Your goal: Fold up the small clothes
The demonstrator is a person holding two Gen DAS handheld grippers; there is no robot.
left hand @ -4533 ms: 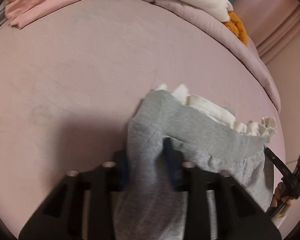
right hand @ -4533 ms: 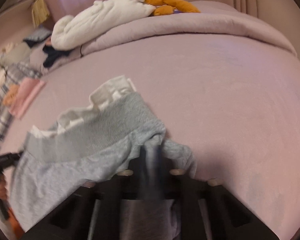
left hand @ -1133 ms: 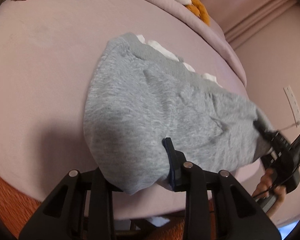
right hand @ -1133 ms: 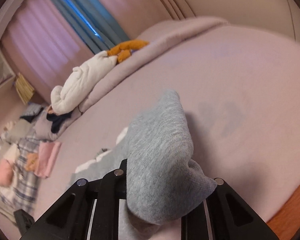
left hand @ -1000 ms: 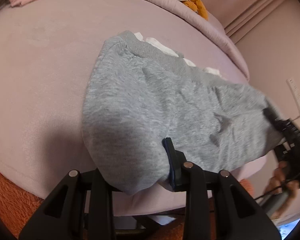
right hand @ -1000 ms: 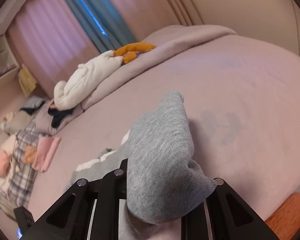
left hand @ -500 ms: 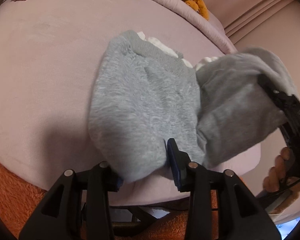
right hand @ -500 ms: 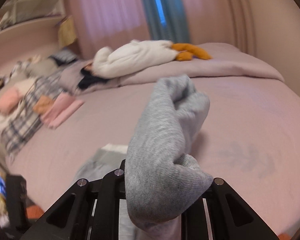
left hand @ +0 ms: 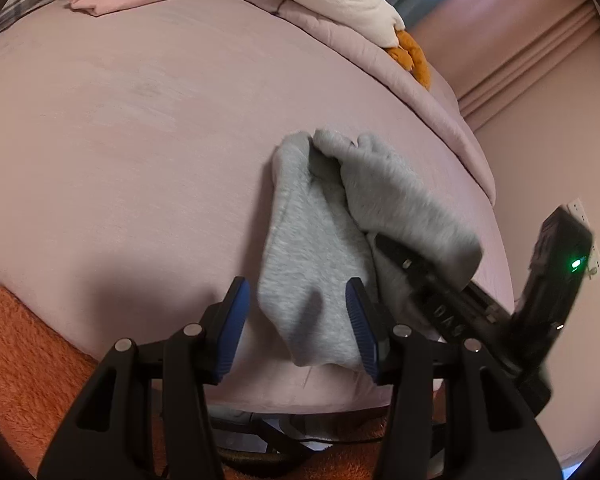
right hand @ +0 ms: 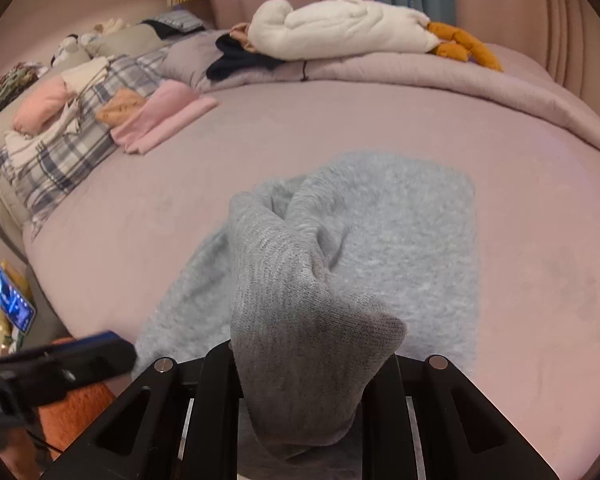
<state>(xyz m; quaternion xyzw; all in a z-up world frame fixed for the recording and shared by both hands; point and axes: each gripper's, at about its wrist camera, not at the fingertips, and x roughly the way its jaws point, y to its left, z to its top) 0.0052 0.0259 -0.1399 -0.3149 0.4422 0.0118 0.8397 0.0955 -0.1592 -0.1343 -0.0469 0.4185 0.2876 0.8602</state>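
Observation:
A small grey knit garment [left hand: 320,240] lies on the pink bed near its front edge, one half folded over the other. My left gripper [left hand: 296,316] is open, its blue pads either side of the garment's near end without gripping it. My right gripper [right hand: 300,376] is shut on a bunched grey fold of the garment [right hand: 380,220] and holds it over the flat part. The right gripper also shows in the left wrist view [left hand: 400,260], under the folded flap.
Folded pink clothes [right hand: 160,120] lie at the far left of the bed [right hand: 540,240], beside a plaid blanket [right hand: 60,160] with more clothes. A white plush [right hand: 340,28] and an orange toy [right hand: 464,44] rest on the rolled duvet. An orange rug [left hand: 20,352] covers the floor.
My left gripper has opened and let go of the garment. My right gripper has carried its end leftward across, folding the garment in half.

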